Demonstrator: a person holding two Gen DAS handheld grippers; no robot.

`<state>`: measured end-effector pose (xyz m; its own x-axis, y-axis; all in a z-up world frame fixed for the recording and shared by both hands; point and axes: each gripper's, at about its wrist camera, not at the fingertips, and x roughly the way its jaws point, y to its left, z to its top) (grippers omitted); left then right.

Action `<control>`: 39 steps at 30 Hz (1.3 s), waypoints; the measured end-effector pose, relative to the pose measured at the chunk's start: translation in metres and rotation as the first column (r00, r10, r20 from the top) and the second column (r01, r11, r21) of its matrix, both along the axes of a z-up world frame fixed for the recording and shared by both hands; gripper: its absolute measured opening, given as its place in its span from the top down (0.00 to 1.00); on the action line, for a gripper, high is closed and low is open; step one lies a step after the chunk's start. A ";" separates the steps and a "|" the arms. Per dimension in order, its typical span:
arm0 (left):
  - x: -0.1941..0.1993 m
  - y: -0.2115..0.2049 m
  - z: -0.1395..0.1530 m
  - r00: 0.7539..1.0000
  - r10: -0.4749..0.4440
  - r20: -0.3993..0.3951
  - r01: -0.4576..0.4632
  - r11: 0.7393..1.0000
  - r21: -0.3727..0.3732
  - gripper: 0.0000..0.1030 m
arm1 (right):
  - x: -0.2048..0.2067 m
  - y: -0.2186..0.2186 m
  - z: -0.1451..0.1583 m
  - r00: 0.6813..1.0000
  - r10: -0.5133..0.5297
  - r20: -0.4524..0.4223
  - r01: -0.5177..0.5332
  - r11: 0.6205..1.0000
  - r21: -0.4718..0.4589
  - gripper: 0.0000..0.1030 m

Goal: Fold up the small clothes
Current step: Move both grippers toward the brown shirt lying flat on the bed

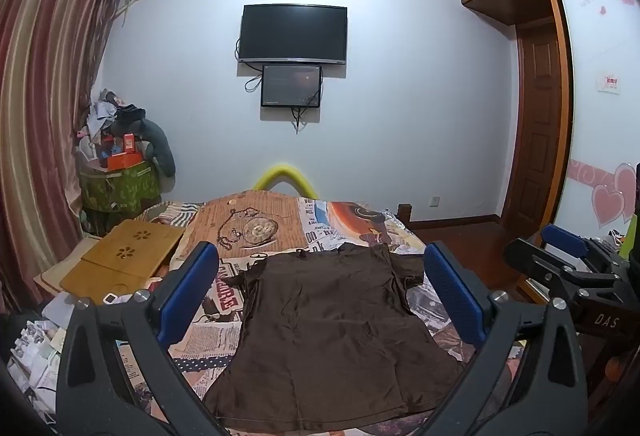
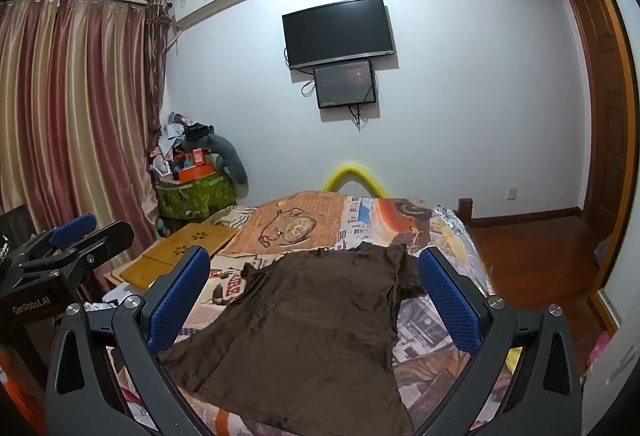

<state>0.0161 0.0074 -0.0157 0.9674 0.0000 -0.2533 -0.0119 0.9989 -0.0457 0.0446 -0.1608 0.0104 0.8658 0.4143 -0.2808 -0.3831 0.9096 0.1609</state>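
A small dark brown T-shirt lies spread flat on the patterned bed cover, neck end away from me and hem toward me. My left gripper hovers above the near part of the shirt, open, nothing between its blue pads. In the right wrist view the same T-shirt fills the middle, and my right gripper hangs open over it, holding nothing. Each gripper shows in the other's view: the right gripper at the right edge, the left gripper at the left edge.
A wooden lap desk rests on the bed's left side, with papers beside it. A green bin piled with clutter stands by the striped curtain. A yellow foam arc marks the bed's far end. Wooden floor lies to the right.
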 end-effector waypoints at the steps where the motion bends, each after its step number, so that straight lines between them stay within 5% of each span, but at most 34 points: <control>1: 0.001 0.000 -0.001 1.000 -0.001 -0.003 0.001 1.000 -0.002 0.00 | 0.000 0.000 0.000 1.000 0.000 -0.001 0.000 1.000 -0.002 0.00; 12: 0.019 0.011 -0.007 1.000 -0.004 -0.019 0.004 1.000 -0.012 0.00 | 0.014 0.000 -0.007 1.000 -0.010 -0.026 0.010 1.000 -0.002 0.00; 16: 0.042 0.025 -0.011 0.999 0.036 -0.017 -0.036 0.999 -0.003 0.00 | 0.031 -0.003 -0.015 0.998 -0.024 -0.055 0.024 1.000 -0.002 0.00; 22: 0.106 0.058 -0.027 0.992 0.047 -0.116 -0.054 0.997 -0.053 0.00 | 0.071 -0.009 -0.035 0.990 -0.056 -0.128 0.057 0.998 0.000 0.00; 34: 0.247 0.136 -0.109 0.924 0.168 -0.345 -0.170 0.985 0.025 0.00 | 0.175 -0.033 -0.081 0.949 -0.145 -0.280 0.125 0.988 -0.090 0.00; 39: 0.292 0.161 -0.151 0.873 0.191 -0.448 -0.194 0.980 0.039 0.00 | 0.208 -0.049 -0.108 0.916 -0.153 -0.371 0.121 0.987 -0.110 0.00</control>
